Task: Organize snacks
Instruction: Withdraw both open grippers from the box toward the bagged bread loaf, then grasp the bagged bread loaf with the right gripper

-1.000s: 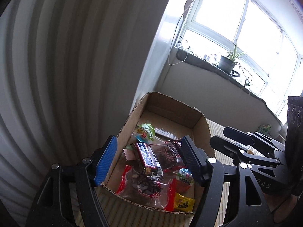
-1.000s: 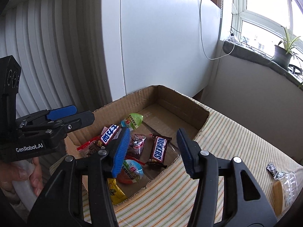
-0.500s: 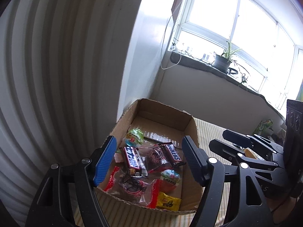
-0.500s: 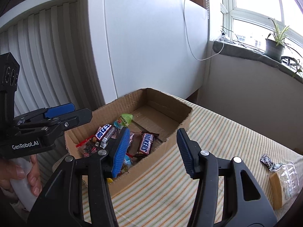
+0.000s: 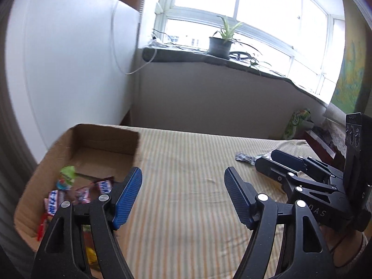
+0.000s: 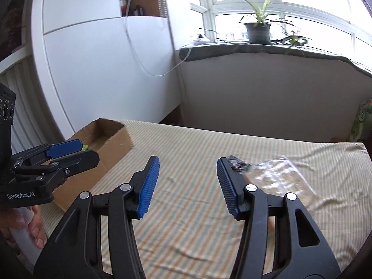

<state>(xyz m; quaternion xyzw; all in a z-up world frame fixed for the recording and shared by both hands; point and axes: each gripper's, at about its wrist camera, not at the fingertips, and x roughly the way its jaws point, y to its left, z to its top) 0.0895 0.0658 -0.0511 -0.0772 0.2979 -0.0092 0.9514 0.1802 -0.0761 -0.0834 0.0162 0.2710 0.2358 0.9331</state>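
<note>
So the cardboard box (image 5: 102, 139) sits at the left on the striped bench (image 5: 186, 174), and it's already got a decent pile in it: a green-topped candy (image 5: 66, 176), a Snickers bar (image 5: 104, 184), some red-edged wrappers, something yellow down by the near wall. That part of the tidy-up looks mostly done.

What's left, as far as anyone can see: a small dark wrapper (image 6: 238, 164) and a clear crinkly packet (image 6: 279, 176) lying out on the bench at the right, well apart from the box. The two are just beside each other, maybe touching, hard to say with the blur. The packet's long axis seems to run from the dark wrapper at its far-left end down toward the near right, so it lies diagonal to the stripes. It's flat on the cloth, not propped on anything.

The left gripper (image 5: 183, 195) has its fingers spread wide with nothing between them, just bare cloth showing. The right gripper (image 6: 188, 183) is also parted and empty, and its right finger (image 6: 226, 186) lines up close to the dark wrapper in the view, though it isn't touching it.

Best guess is the right side goes for those two leftovers next, then it's pretty much finished.
</note>
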